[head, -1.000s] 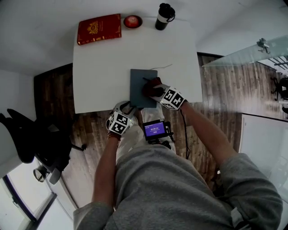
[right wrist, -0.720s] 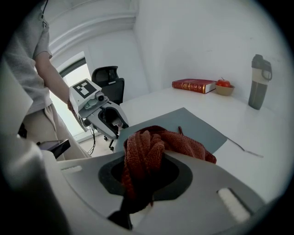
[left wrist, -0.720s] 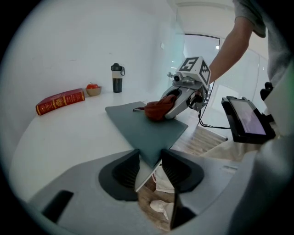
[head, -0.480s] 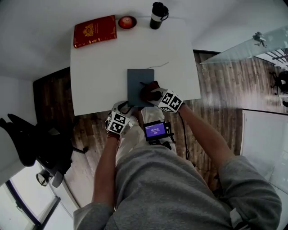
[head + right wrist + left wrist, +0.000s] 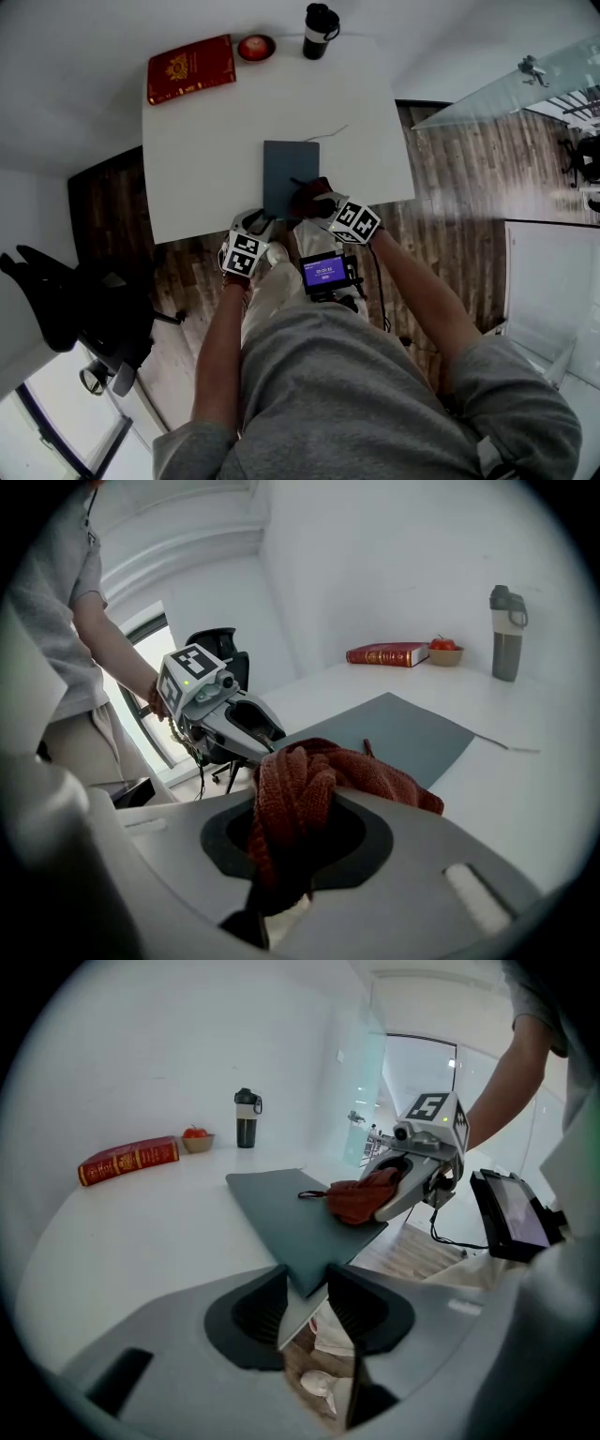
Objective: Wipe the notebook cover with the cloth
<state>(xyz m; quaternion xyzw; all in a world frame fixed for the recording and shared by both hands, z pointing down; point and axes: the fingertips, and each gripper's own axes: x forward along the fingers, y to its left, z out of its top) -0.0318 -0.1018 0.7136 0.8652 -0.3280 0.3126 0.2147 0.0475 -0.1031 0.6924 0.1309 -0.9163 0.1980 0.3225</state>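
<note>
**Cloth on the notebook at the table's near edge**
The thin, stiff notebook [image 5: 286, 169] looks light and likely to slide on the smooth table [image 5: 206, 141], so pin its near-left corner, where the left gripper [image 5: 307, 1288] jaws are closing. The right gripper [image 5: 286, 846] is clamped on the soft, bunched cloth [image 5: 309, 780] at the cover's near-right corner.

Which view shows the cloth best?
The right gripper view: the cloth fills its centre, bunched between the jaws. The left gripper view shows it side-on on the notebook; the head view, a small dark patch.
</note>
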